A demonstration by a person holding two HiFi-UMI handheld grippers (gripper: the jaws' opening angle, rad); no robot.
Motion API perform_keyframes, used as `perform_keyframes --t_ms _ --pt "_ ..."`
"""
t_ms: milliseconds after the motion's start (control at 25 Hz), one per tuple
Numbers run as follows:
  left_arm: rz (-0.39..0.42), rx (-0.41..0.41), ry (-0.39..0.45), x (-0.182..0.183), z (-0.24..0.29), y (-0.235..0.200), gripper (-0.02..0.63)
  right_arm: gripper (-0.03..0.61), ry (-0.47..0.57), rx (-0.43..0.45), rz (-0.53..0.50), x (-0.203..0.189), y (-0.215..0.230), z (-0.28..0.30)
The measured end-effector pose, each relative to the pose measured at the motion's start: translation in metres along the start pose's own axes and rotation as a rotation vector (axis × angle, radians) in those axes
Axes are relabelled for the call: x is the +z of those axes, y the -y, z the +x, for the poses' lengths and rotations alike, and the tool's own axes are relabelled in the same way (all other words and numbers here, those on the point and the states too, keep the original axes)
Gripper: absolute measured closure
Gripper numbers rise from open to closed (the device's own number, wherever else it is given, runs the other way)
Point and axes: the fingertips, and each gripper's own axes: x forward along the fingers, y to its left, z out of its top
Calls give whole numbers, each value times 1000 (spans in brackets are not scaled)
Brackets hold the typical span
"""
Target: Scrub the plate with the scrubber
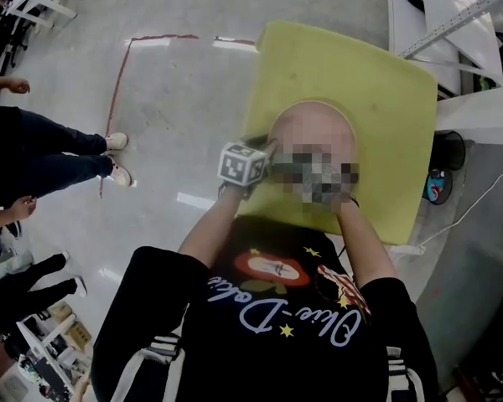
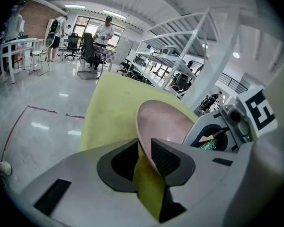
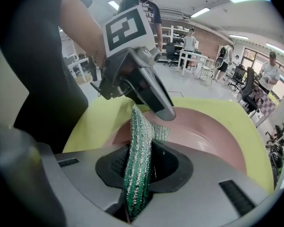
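Observation:
A pink plate (image 1: 310, 126) lies on a yellow-green table top (image 1: 360, 69). In the left gripper view the plate (image 2: 166, 123) rises tilted from between the jaws, and my left gripper (image 2: 144, 157) is shut on its near rim. From the right gripper view, the left gripper (image 3: 163, 109) with its marker cube reaches over the plate's (image 3: 203, 136) near-left rim. My right gripper (image 3: 138, 163) is shut on a green glittery scrubber (image 3: 139, 141), whose top edge stands just over the plate's near inside. In the head view the right gripper lies under a mosaic patch.
Pale glossy floor with a red tape line (image 1: 120, 82) lies left of the table. People's legs (image 1: 50, 153) stand at the far left. White racks (image 1: 453, 11) and a dark bin (image 1: 448, 149) are close on the right.

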Motion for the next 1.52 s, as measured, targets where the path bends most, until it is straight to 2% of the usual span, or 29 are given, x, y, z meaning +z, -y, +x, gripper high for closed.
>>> perform_keyframes --t_ms 160,320,480,640,960,1240,1520 --pt "3 25 -2 -1 2 -1 540 515 23 34 19 2 -10 1" --pt "9 39 3 0 2 -1 543 515 63 17 35 6 -7 -4" --pt "8 51 8 1 2 -1 546 517 106 -43 28 9 12 -17" --pt "7 72 7 -1 6 -3 549 517 115 -142 43 0 51 -34" --pt "20 86 -8 -5 9 -5 549 517 52 -280 30 -23 110 -45" --pt "19 83 -10 -4 6 -5 549 517 19 -265 23 -31 116 -36" --pt "12 83 -8 -4 3 -5 552 517 -22 -212 77 -33 103 -23"
